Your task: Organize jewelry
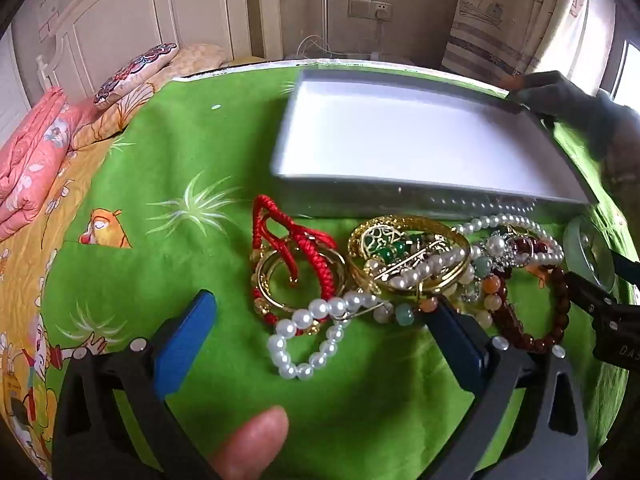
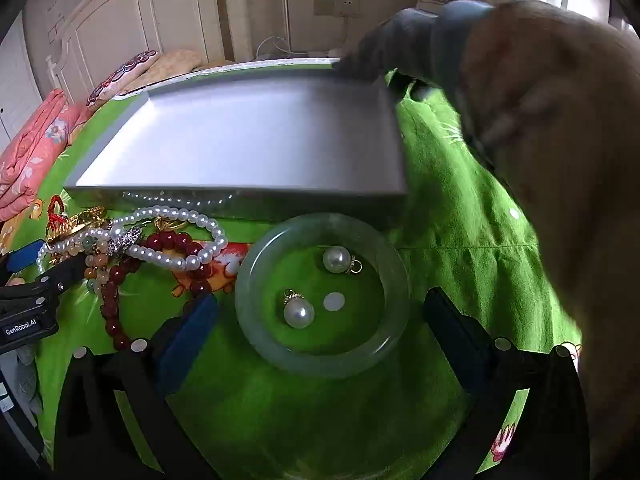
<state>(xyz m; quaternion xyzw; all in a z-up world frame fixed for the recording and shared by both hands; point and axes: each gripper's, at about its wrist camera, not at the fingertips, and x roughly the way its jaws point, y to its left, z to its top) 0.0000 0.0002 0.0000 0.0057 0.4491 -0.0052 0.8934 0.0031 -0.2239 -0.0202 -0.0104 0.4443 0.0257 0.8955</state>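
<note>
A heap of jewelry lies on the green cloth: a red cord bracelet (image 1: 296, 248), gold bangles (image 1: 408, 256), a pearl bracelet (image 1: 316, 332), a pearl strand (image 2: 180, 256) and dark red beads (image 1: 536, 320). My left gripper (image 1: 320, 308) stands open just above the pearl bracelet, holding nothing. My right gripper (image 2: 322, 302) is open around a pale jade bangle (image 2: 320, 364), pads apart from it. Two pearl earrings (image 2: 336, 260) lie inside the bangle. Behind the heap, a gloved hand (image 2: 400, 40) grips the far right corner of a blurred white tray (image 1: 400, 132).
The cloth (image 1: 180, 160) covers a bed, with pink folded bedding (image 1: 32, 160) and a patterned pillow (image 1: 132, 72) at the left. A blurred arm (image 2: 560, 160) fills the right of the right wrist view. A thumb (image 1: 252, 440) shows at the bottom of the left wrist view.
</note>
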